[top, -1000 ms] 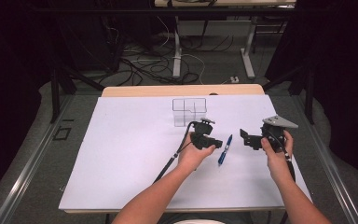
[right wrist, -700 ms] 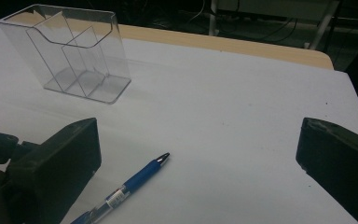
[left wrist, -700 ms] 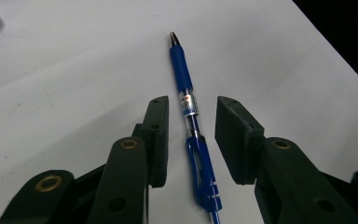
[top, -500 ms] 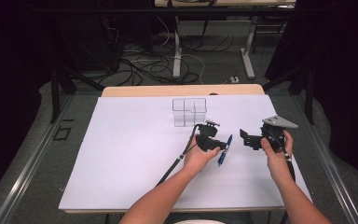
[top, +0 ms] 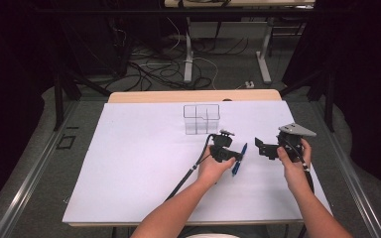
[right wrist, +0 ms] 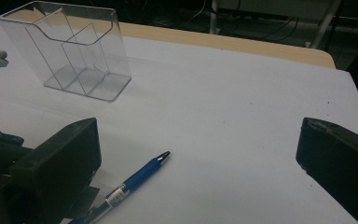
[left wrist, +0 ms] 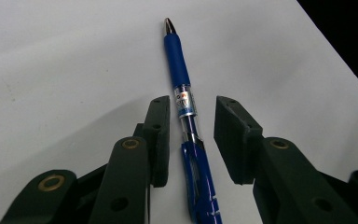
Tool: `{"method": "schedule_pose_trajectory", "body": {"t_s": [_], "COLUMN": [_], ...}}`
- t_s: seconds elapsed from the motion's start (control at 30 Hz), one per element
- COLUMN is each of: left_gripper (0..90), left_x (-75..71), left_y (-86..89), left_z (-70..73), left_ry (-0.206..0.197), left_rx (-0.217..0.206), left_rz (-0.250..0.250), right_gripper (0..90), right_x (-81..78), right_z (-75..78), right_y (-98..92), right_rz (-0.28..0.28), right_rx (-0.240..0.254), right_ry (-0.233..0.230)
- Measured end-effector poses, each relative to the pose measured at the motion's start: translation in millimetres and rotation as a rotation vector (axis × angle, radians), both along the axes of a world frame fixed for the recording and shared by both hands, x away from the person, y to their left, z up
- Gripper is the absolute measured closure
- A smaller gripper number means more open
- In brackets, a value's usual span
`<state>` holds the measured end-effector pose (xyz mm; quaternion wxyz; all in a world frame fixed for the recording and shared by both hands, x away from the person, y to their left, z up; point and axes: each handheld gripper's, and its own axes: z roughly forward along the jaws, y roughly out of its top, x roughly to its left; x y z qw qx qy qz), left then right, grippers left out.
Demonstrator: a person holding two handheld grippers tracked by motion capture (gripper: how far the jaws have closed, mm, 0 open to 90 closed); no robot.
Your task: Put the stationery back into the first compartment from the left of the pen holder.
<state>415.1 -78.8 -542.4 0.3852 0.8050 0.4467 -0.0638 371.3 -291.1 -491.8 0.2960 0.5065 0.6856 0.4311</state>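
Since the earlier frames the left gripper [top: 232, 154] had shifted rightward onto the blue pen [left wrist: 184, 111], which lay flat on the white table sheet [top: 129, 163]. Left jaws: parted, one on each side of the clear mid-barrel, the near jaw close to or perhaps touching it; grip section and tip lay beyond the jaw ends, clip end back between them. Right gripper [top: 259, 148]: jaws spread wide, holding nothing, the pen just beside its left jaw. Clear divided organiser [right wrist: 70, 49]: upright, well ahead of both jaws.
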Motion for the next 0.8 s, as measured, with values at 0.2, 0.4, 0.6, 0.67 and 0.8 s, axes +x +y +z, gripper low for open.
{"method": "schedule_pose_trajectory", "body": {"t_s": [0.2,0.4,0.6,0.67,0.8], "left_gripper": [67.4,67.9,68.2,68.6,69.8], "left_x": [1.8,1.6,0.6,0.6,0.8], "left_y": [0.1,-1.7,-4.7,-5.7,-6.7], "left_z": [-1.9,-4.3,-7.3,-8.5,-11.1], "left_ry": [0.004,0.002,0.0,0.0,0.001], "left_rx": [-0.009,-0.017,-0.009,-0.008,0.003], "left_rz": [0.0,-0.004,-0.007,-0.01,-0.021], "right_gripper": [0.0,0.0,0.0,0.0,0.0], "right_x": [-0.1,-0.5,-0.2,-0.2,-0.2], "right_z": [0.2,0.5,0.2,0.0,-0.1], "right_y": [-0.4,-0.4,-0.2,-0.2,0.0], "right_rz": [-0.002,-0.004,0.0,0.001,0.004], "right_rx": [0.001,0.0,0.0,0.001,-0.003], "right_ry": [0.003,0.004,0.003,0.003,0.002]}}
